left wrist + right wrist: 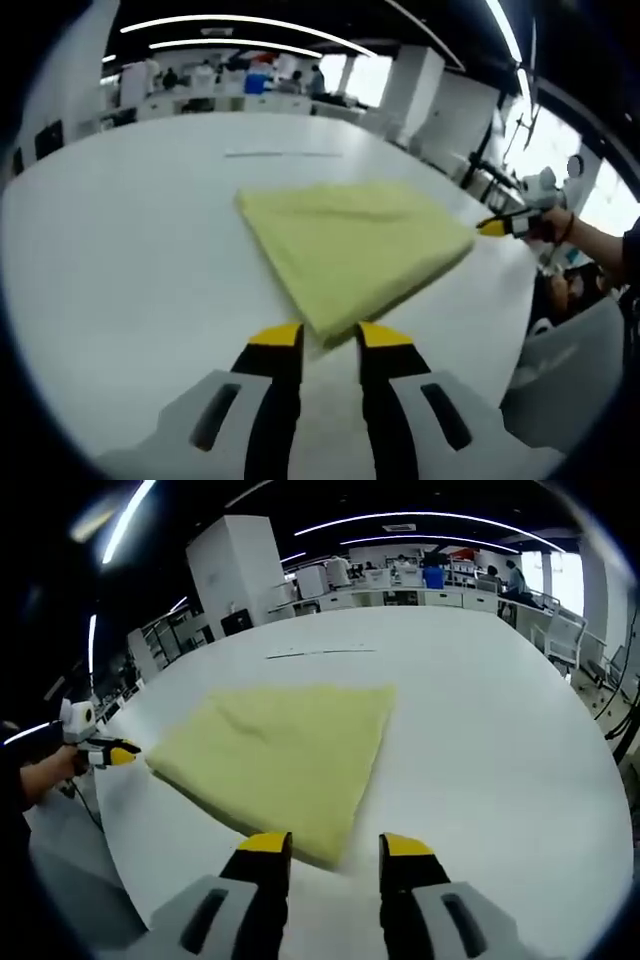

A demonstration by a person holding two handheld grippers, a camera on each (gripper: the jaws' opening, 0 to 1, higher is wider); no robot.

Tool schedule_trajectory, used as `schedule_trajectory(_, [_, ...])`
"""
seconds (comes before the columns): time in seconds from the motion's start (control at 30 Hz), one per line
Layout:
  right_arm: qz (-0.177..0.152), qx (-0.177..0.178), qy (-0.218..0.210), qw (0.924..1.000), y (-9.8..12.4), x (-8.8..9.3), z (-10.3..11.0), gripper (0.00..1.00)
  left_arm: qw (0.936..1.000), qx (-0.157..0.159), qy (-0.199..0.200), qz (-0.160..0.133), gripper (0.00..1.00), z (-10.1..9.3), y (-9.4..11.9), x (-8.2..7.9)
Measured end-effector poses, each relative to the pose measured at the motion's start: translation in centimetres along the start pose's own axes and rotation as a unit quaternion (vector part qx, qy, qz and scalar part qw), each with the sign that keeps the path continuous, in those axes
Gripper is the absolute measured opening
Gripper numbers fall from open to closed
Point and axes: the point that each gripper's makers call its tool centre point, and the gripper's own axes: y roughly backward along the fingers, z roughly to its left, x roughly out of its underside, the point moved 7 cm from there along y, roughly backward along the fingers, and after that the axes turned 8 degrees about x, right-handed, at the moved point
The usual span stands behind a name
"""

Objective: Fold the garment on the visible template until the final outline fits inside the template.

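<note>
A folded pale-yellow garment [350, 250] lies on the white table [120, 260], no writing legible on it. Left gripper [330, 338] at 6 o'clock, jaws released, tips just short of the garment's near corner. Right gripper [326, 846] likewise parted, nothing grasped.

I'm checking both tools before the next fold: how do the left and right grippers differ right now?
The left gripper has a narrower gap between its jaws; the right gripper stands wider open. The left gripper's tips sit right at the corner of the yellow cloth, while the right gripper's corner lies nearer its left jaw. Both have yellow tips, hold nothing and point at the cloth on the white table.
</note>
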Motion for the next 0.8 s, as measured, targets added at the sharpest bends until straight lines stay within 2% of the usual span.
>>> schedule_trajectory(0.13, [-0.007,-0.012,0.004,0.9999,0.6,-1.0,0.9,0.52,1.0,0.004,0.002,-0.008,0.34,-0.6,0.2,-0.7])
schedule_trajectory(0.3, [-0.021,-0.025,0.017,0.9993,1.8,-2.4,2.3,0.65,0.9996,0.009,0.001,-0.029,0.48,-1.3,0.8,-1.8])
schedule_trajectory(0.5, [-0.044,-0.016,0.025,0.9986,3.3,-3.5,3.2,0.84,0.999,0.01,-0.001,-0.043,0.62,-2.2,1.8,-2.5])
schedule_trajectory(0.8, [-0.08,-0.028,0.041,0.9956,6.6,-5.1,5.2,0.94,0.9981,0.0,-0.006,-0.062,0.84,-3.4,3.5,-3.3])
